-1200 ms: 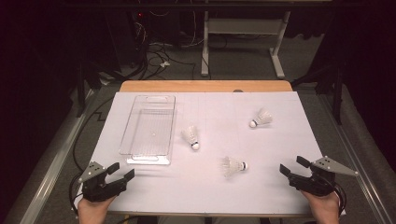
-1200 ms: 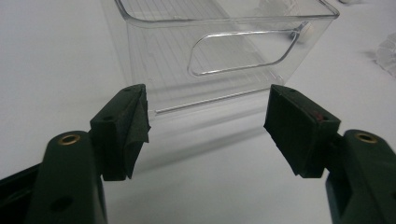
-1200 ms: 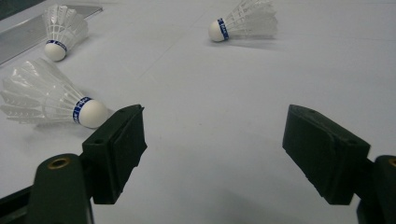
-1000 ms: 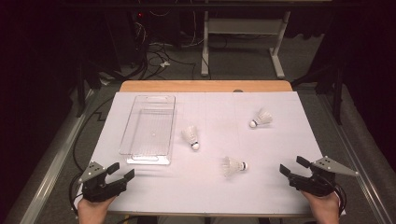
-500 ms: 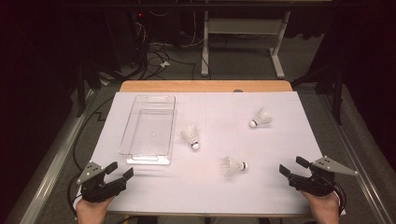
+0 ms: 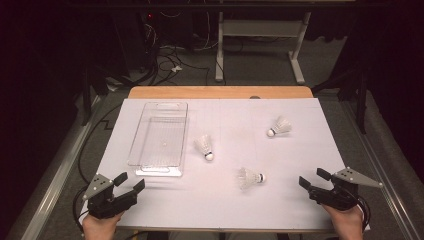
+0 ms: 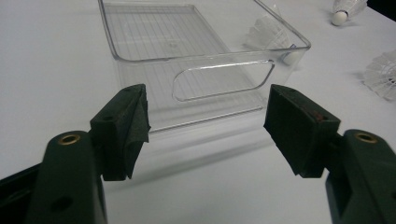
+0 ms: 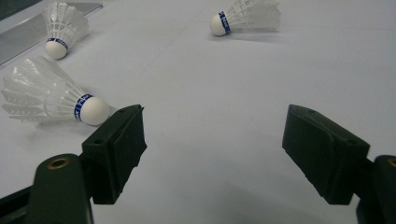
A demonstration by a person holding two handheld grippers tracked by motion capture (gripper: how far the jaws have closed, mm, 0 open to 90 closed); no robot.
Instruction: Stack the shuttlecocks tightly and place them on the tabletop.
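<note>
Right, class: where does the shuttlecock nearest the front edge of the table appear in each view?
High view: the shuttlecock lies low and centre, left of the right claw.
Left gripper view: at the right edge, partly cut off.
Right gripper view: on the left, its cork beside the left jaw.
Shared landmark: the far shuttlecock, lying beyond it in every view.

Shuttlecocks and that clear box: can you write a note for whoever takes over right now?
Left tool: open, holding nothing, at the near left corner, facing the clear box.
Right tool: open, holding nothing, at the near right edge.
Box: nothing in it.
Shuttlecocks, all lying on the white table cover: one just right of the box, one near the middle front, one far right.
Done: nothing picked up yet.
Left: probably put all three into the box; the middle front one is nearest the right tool.
</note>
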